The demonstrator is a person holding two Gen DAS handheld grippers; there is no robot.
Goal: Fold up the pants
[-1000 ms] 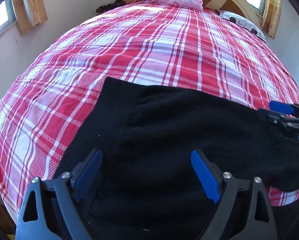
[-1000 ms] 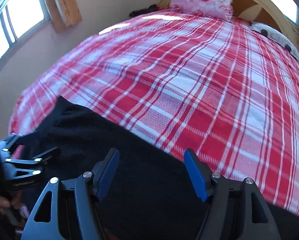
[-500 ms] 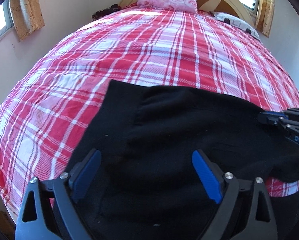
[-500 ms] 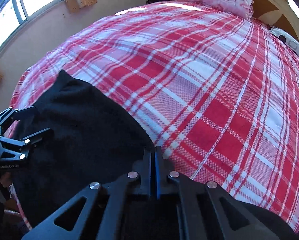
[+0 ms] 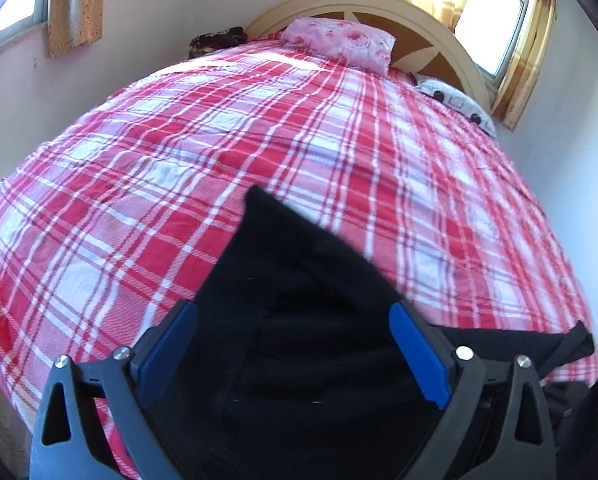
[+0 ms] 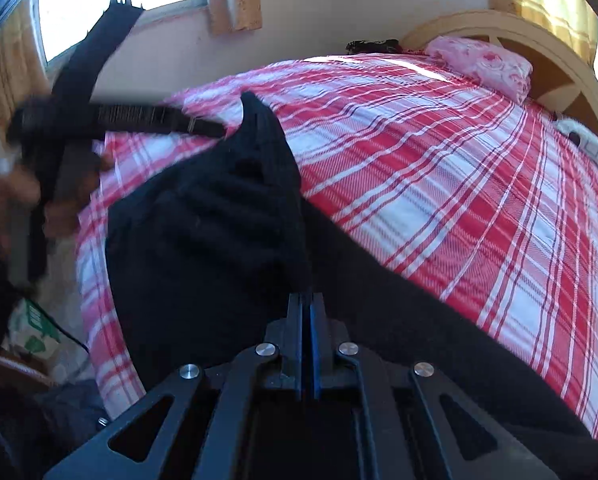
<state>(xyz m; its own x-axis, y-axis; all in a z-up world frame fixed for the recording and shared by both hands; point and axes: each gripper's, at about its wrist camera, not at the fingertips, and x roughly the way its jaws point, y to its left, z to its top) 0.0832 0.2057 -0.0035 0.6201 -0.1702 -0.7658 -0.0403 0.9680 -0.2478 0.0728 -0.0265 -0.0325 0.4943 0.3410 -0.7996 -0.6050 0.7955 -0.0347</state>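
Both wrist views close, angled down; share bed [image 5: 179, 184], pants [image 6: 203, 240].

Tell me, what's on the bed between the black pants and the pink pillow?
Only bare plaid bedspread lies between the pants and the pillow; both wrist views show it.

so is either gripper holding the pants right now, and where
The right gripper is shut on a fold of the black pants, lifting it. The left gripper is open, holding nothing.

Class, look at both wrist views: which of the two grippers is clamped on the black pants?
The right gripper: its jaws are shut on the black pants. The left gripper stands wide open.
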